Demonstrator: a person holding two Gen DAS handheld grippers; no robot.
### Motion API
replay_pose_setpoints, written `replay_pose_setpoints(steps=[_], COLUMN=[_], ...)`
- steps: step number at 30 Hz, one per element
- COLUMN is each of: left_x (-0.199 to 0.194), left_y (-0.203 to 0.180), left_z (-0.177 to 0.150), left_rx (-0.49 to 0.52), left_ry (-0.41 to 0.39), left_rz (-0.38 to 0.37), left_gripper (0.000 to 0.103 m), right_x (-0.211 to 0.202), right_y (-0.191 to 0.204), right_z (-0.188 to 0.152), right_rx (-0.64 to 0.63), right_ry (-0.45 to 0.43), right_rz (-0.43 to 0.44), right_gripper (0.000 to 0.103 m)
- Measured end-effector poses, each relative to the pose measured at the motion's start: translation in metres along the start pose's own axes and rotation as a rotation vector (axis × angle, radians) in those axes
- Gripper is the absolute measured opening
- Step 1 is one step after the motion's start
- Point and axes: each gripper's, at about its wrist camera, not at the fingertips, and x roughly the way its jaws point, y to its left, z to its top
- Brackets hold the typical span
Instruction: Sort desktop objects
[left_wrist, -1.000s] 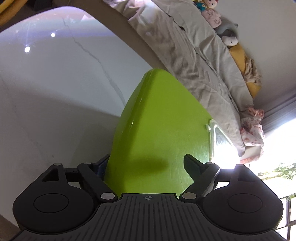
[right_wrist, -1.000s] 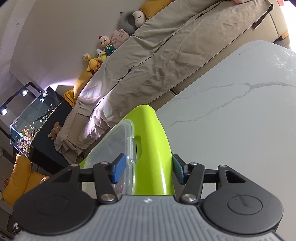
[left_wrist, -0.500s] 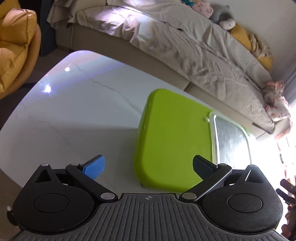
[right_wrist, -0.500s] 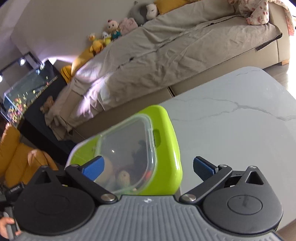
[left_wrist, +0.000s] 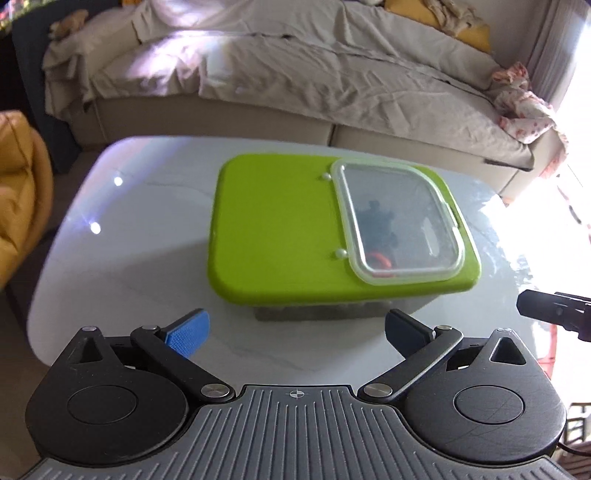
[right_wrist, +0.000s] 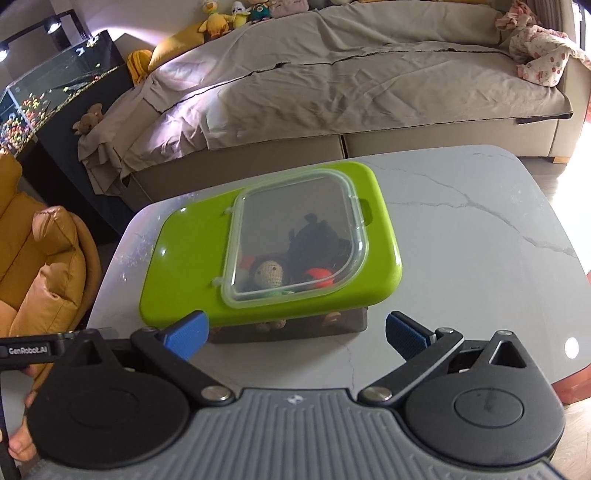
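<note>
A storage box with a lime-green lid (left_wrist: 280, 236) (right_wrist: 192, 251) stands on the white marble table (left_wrist: 129, 280) (right_wrist: 480, 251). A clear flap (left_wrist: 399, 225) (right_wrist: 295, 236) in the lid is shut; crocheted toys (right_wrist: 269, 275) show through it. My left gripper (left_wrist: 295, 332) is open and empty, pulled back in front of the box. My right gripper (right_wrist: 295, 334) is open and empty, also just short of the box.
A sofa under a grey sheet (left_wrist: 295, 74) (right_wrist: 351, 81) runs behind the table. A yellow armchair (right_wrist: 40, 266) stands at the left. A fish tank (right_wrist: 48, 99) is at the far left. The right gripper's tip (left_wrist: 554, 314) shows in the left view.
Both grippers let go of the green lid, opened wide and drew back and up. The box now stands alone on the table with its lid on.
</note>
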Motion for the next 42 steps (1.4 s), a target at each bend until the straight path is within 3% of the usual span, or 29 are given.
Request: replay_pose_setpoints(steps=[1, 5, 7, 10, 15, 18, 25, 42], left_x=[-0.01, -0.038, -0.045, -0.042, -0.024, -0.007, -0.004, 0.008], left_y=[-0.004, -0.006, -0.006, -0.009, -0.019, -0.012, -0.004, 0.004], left_z=[0.001, 0.005, 0.006, 0.001, 0.003, -0.001, -0.002, -0.005], left_rx=[0.006, -0.055, -0.064, -0.047, -0.04, -0.092, -0.106, -0.13], left_ry=[-0.033, -0.074, -0.043, 0.003, 0.092, 0.184, 0.196, 0.223], left_rz=[0.03, -0.015, -0.048, -0.017, 0.054, 0.04, 0.059, 0.106], left_gripper=[0.103, 0.103, 0.103, 0.103, 0.103, 0.103, 0.103, 0.103], right_x=[-0.004, -0.02, -0.027, -0.035, -0.039, -0.028, -0.006, 0.001], right_y=[0.007, 0.026, 0.031, 0.039, 0.061, 0.067, 0.057, 0.069], right_z=[0.0, 0.001, 0.005, 0.012, 0.012, 0.006, 0.0, -0.007], right_rx=[-0.015, -0.029, -0.014, 0.004, -0.103, -0.145, -0.069, -0.128], right_ry=[-0.004, -0.008, 0.014, 0.061, 0.004, 0.008, 0.17, 0.176], right_rz=[-0.004, 0.014, 0.042, 0.064, -0.113, -0.174, -0.1, -0.119], right_gripper=[0.103, 0.103, 0.103, 0.103, 0.103, 0.103, 0.103, 0.103])
